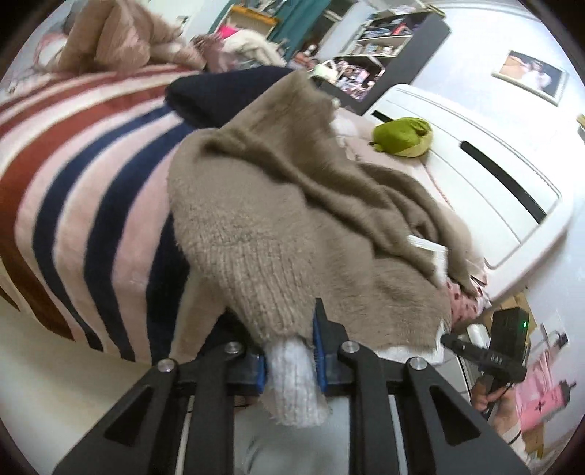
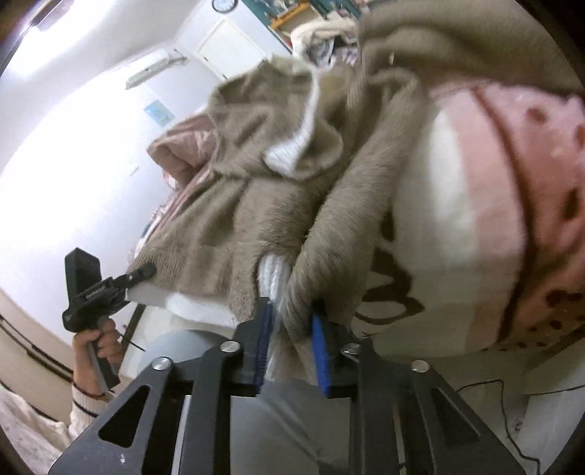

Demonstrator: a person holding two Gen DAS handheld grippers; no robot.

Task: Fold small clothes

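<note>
Your left gripper (image 1: 290, 350) pinches the white-lined cuff of the brown sweater (image 1: 292, 204), which lies across the near edge of the striped blanket (image 1: 84, 182). Your right gripper (image 2: 290, 329) pinches its other edge.

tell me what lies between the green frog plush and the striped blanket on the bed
The taupe fuzzy sweater lies between the green frog plush and the striped blanket, seen in the left wrist view.

A bed under a pink blanket (image 1: 91, 175) striped red and navy meets a white slotted headboard (image 1: 486, 175), with a framed picture (image 1: 530, 76) on the pale wall, cluttered bookshelves (image 1: 380, 40) beyond, and a wall clock (image 2: 223, 4) and air conditioner (image 2: 153, 67) near the bright ceiling.
</note>
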